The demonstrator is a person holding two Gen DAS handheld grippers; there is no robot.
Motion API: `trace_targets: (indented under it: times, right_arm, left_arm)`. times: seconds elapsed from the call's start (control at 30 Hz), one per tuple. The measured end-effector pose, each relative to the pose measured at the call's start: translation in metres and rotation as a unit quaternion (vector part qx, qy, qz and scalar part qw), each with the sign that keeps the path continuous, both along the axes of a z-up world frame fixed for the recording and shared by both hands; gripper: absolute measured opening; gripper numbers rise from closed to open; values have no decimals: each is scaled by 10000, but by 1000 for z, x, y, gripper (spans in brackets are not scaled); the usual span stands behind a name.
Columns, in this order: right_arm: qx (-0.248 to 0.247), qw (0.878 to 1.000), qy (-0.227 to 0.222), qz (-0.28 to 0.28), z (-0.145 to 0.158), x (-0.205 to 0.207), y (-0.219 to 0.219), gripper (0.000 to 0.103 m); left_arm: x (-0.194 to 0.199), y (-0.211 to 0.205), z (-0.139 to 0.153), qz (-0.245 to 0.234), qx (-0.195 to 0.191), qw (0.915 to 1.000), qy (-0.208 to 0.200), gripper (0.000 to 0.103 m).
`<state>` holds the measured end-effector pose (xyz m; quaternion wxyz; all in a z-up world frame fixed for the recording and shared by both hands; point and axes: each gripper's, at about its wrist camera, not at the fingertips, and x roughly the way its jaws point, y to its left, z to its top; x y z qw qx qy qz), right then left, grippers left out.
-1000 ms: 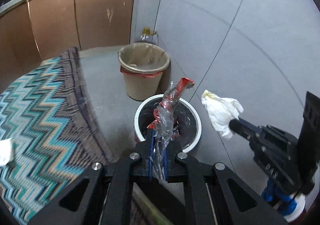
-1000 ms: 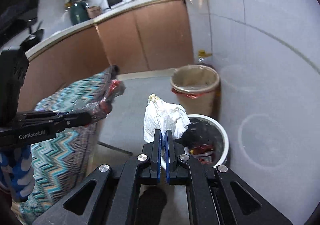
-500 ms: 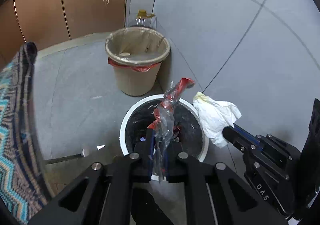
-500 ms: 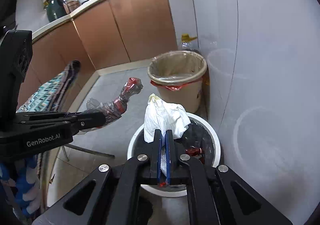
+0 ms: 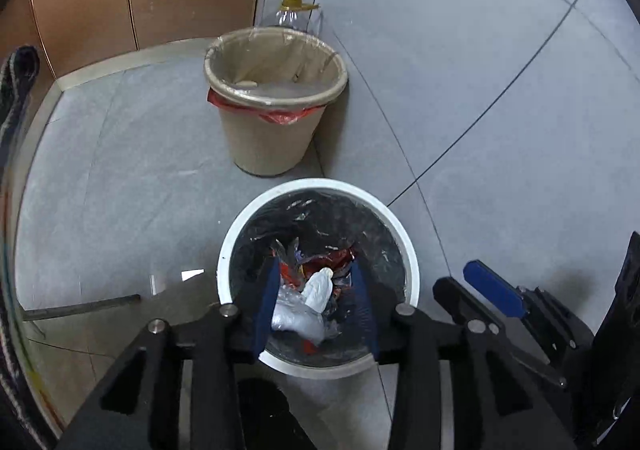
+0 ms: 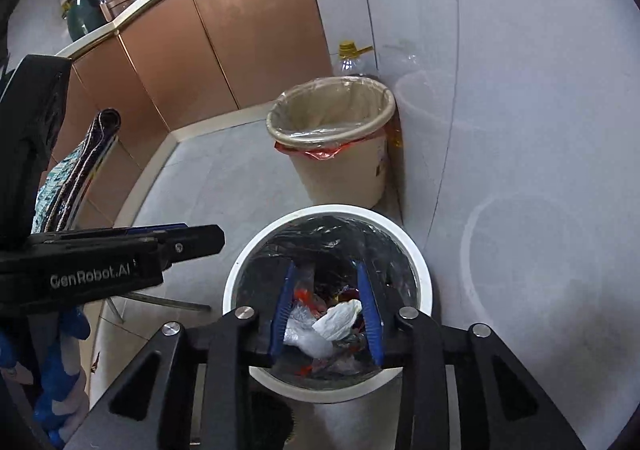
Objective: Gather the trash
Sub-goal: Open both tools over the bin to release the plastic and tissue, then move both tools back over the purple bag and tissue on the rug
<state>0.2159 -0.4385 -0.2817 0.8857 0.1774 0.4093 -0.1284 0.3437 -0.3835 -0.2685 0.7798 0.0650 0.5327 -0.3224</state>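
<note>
Both claws hang over the white-rimmed bin (image 5: 408, 250), each spread wide with nothing between its blue pads. The left claw (image 5: 315, 300) and the right claw (image 6: 328, 310) frame the same pile inside the black liner: a crumpled white tissue (image 6: 338, 316) lying on clear plastic wrap (image 5: 294, 316) and red wrappers. A beige bin (image 6: 340, 169) stands just behind, against the wall.

White bin (image 5: 412, 270) mouth open below; beige bin (image 5: 272, 145), wall (image 5: 480, 49) behind.
</note>
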Motion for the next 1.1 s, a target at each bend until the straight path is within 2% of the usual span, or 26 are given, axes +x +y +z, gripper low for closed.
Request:
trace_targets:
  times: [0.17, 0.3, 0.4, 0.47, 0.63, 0.7, 0.8, 0.87, 1.1]
  right_arm:
    - [-107, 9998, -132, -65, 20, -14, 8, 50]
    - [-253, 9988, -408, -60, 51, -31, 24, 60]
    - [-397, 9974, -594, -57, 77, -43, 36, 69]
    - [-509, 9959, -738, -112, 95, -54, 46, 78]
    - [-790, 9908, -1099, -82, 139, -79, 76, 86]
    - [-908, 9880, -1244, -76, 155, -89, 89, 89]
    - [-1011, 9840, -1466, -18, 178, -102, 109, 90]
    - [-1028, 9816, -1608, 80, 193, -112, 125, 95]
    - [-1191, 9738, -1913, 307, 226, -137, 170, 102]
  left_arm:
    - [-15, 15, 33, 108, -207, 9980, -591, 36]
    - [-38, 38, 70, 310, -350, 9926, -1119, 36]
    - [-59, 60, 100, 482, -519, 9846, -1600, 36]
    - [-74, 76, 119, 578, -559, 9785, -1899, 36]
    - [-112, 116, 160, 758, -611, 9649, -2439, 37]
    - [-128, 131, 172, 821, -612, 9606, -2583, 46]
    - [-151, 160, 193, 962, -602, 9508, -2881, 47]
    - [-164, 177, 204, 1024, -603, 9453, -3038, 47]
    - [-204, 228, 224, 1324, -602, 9288, -3409, 50]
